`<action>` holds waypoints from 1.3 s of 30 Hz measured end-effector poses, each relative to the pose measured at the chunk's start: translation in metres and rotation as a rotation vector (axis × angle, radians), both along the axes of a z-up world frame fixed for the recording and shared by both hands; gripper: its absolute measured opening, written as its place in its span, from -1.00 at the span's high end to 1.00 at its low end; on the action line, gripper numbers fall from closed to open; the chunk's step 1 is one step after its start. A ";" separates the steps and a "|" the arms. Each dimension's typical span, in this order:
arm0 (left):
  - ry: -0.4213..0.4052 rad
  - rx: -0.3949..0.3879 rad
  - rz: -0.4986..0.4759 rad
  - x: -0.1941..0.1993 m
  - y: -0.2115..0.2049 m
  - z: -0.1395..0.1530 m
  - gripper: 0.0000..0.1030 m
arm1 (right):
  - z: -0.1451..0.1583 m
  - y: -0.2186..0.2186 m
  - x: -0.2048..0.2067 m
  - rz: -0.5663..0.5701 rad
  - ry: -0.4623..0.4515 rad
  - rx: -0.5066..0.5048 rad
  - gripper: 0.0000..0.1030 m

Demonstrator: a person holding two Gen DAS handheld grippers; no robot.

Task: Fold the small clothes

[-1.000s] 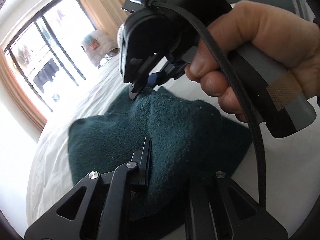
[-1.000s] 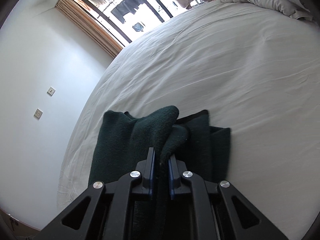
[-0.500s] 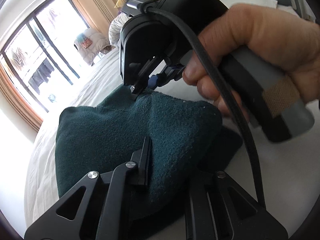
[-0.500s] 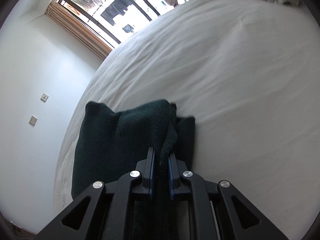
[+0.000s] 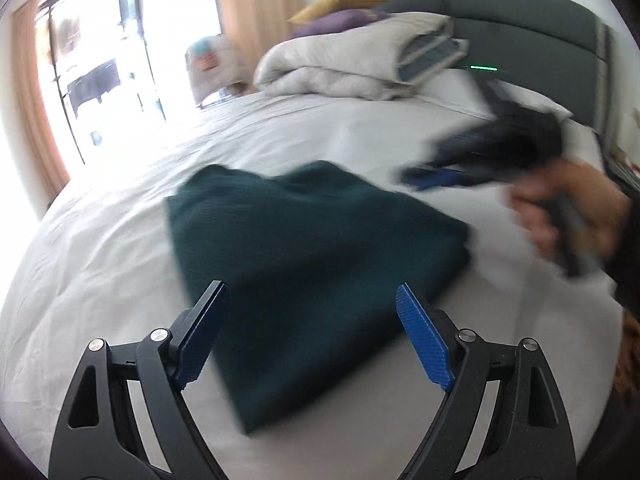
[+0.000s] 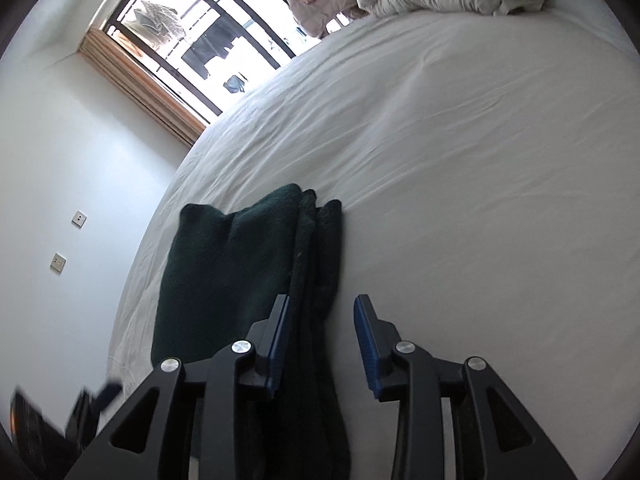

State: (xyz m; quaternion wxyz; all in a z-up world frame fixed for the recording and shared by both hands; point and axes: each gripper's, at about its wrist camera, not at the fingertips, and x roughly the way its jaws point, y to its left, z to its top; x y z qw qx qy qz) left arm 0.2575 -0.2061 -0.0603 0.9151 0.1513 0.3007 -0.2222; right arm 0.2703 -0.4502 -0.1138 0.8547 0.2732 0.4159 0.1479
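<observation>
Dark green garment [image 5: 316, 248] lies folded flat on your white bed sheet [image 5: 120, 240], nothing holding it. In the right wrist view the same garment [image 6: 224, 264] shows stacked layered edges along its right side, running down between your right gripper's fingers.

Your left gripper [image 5: 312, 312] hangs over the near edge of the garment, jaws spread wide, blue pads bare and apart from the cloth. Both of its fingertips frame the fabric from above; whether they touch it is hard to tell.

Your right gripper [image 6: 320, 320] has jaws spread too, with a clear gap between the blue pads. The left finger [image 6: 276, 332] overlaps the garment's folded edge, the right one sits over plain sheet. In the left wrist view this right gripper [image 5: 432, 178] is motion-blurred, held off to the right of the garment and just beside its far right corner, with your right hand [image 5: 568, 216] wrapped round the handle.

Further out: a rumpled white duvet [image 5: 344, 68] is piled at the head of the bed, with purple and yellow pillows [image 5: 336, 12] behind it against a dark grey headboard [image 5: 500, 8]. A window [image 6: 200, 44] with dark bars and tan curtains sits on the left. Two wall sockets [image 6: 68, 240] show on the white wall in the right wrist view.
</observation>
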 end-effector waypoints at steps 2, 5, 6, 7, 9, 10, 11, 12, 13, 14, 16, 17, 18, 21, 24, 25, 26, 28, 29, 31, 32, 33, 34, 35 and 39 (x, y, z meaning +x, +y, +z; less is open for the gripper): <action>0.001 0.008 0.036 0.021 0.016 0.001 -0.52 | 0.003 0.008 -0.008 0.035 0.006 -0.022 0.30; 0.037 0.014 0.069 0.038 0.034 -0.003 -0.52 | 0.002 0.018 -0.015 0.088 0.019 0.016 0.30; 0.055 0.012 0.075 0.043 0.040 -0.007 -0.52 | -0.001 0.020 -0.016 0.101 0.028 0.014 0.30; 0.074 0.012 0.076 0.045 0.042 -0.012 -0.52 | -0.006 0.022 -0.015 0.107 0.047 -0.003 0.30; 0.118 0.031 0.080 0.048 0.043 -0.026 -0.42 | -0.011 0.029 -0.014 0.125 0.068 -0.039 0.30; 0.121 0.044 0.084 0.046 0.040 -0.033 -0.42 | -0.010 0.033 -0.014 0.134 0.063 -0.063 0.37; 0.114 0.053 0.086 0.042 0.039 -0.043 -0.42 | -0.010 0.036 -0.014 0.143 0.058 -0.092 0.62; 0.108 0.058 0.083 0.037 0.040 -0.046 -0.42 | -0.009 0.037 -0.014 0.141 0.056 -0.112 0.77; 0.107 0.060 0.082 0.034 0.040 -0.047 -0.42 | -0.009 0.033 -0.015 0.128 0.052 -0.106 0.81; 0.109 0.056 0.081 0.034 0.040 -0.048 -0.42 | -0.010 0.029 -0.016 0.112 0.049 -0.088 0.85; 0.111 0.052 0.081 0.037 0.038 -0.052 -0.42 | -0.015 0.022 -0.020 0.077 0.047 -0.062 0.87; 0.110 0.058 0.080 0.035 0.038 -0.051 -0.42 | -0.018 0.019 -0.026 0.065 0.046 -0.057 0.89; 0.104 0.066 0.074 0.033 0.038 -0.051 -0.42 | -0.019 0.017 -0.031 0.051 0.042 -0.059 0.89; 0.088 0.091 0.055 0.024 0.013 -0.051 -0.42 | -0.025 0.003 -0.045 -0.011 0.034 -0.037 0.90; 0.081 0.115 0.038 0.023 0.000 -0.059 -0.42 | -0.041 -0.011 -0.045 -0.038 0.048 0.051 0.90; 0.079 0.124 0.039 0.021 -0.001 -0.062 -0.42 | -0.046 -0.009 -0.043 -0.016 0.049 0.068 0.88; 0.080 0.127 0.042 0.021 -0.001 -0.062 -0.42 | -0.046 -0.006 -0.042 -0.001 0.045 0.077 0.84; 0.087 0.105 0.045 0.023 0.003 -0.059 -0.42 | -0.036 -0.005 -0.044 0.022 0.033 0.072 0.49; 0.086 0.091 0.051 0.023 0.006 -0.055 -0.42 | -0.031 -0.005 -0.046 0.017 0.036 0.058 -0.01; 0.037 0.067 0.061 0.023 0.007 -0.042 -0.42 | -0.019 -0.009 -0.052 -0.035 0.018 -0.011 -0.31; -0.002 0.062 0.059 0.023 0.006 -0.033 -0.42 | -0.010 -0.010 -0.054 -0.052 0.007 -0.050 -0.31; -0.024 0.064 0.058 0.024 0.004 -0.028 -0.42 | -0.003 -0.011 -0.054 -0.067 -0.007 -0.065 -0.31; -0.036 0.069 0.056 0.028 0.001 -0.025 -0.42 | 0.007 -0.011 -0.052 -0.078 -0.039 -0.054 -0.28; -0.034 0.074 0.060 0.034 -0.003 -0.026 -0.42 | 0.017 -0.009 -0.045 -0.057 -0.076 -0.021 -0.20; 0.062 0.087 0.042 0.049 -0.018 -0.053 -0.42 | 0.047 0.029 0.006 0.130 -0.171 0.046 -0.05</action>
